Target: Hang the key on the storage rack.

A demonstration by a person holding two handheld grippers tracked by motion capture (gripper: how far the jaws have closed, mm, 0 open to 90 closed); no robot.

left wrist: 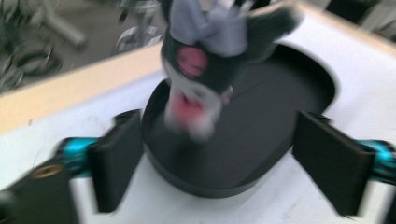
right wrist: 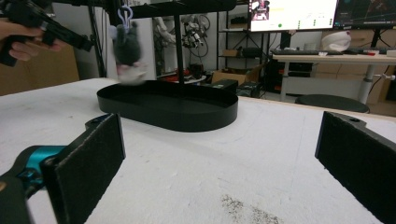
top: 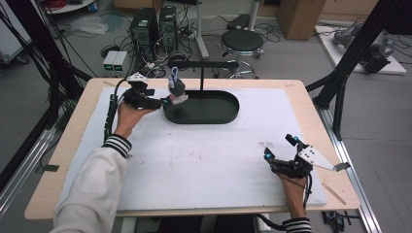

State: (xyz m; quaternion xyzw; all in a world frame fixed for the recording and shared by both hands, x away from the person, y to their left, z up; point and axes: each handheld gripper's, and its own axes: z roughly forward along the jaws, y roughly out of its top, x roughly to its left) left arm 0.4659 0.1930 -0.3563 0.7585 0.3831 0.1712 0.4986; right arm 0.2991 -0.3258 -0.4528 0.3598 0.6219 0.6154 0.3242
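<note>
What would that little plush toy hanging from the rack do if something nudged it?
The plush toy would probably swing, since it hangs from the bar by a small loop. It looks soft and light, so it would likely squash rather than break. Its blur suggests it may already be swaying.

Sitting behind the table: black round stool (top: 242, 41), two computer towers (top: 154, 28) on the floor, cardboard box (top: 300, 17) far right. Glowing in back: monitor (right wrist: 293, 14) above a desk (right wrist: 334, 58).
</note>
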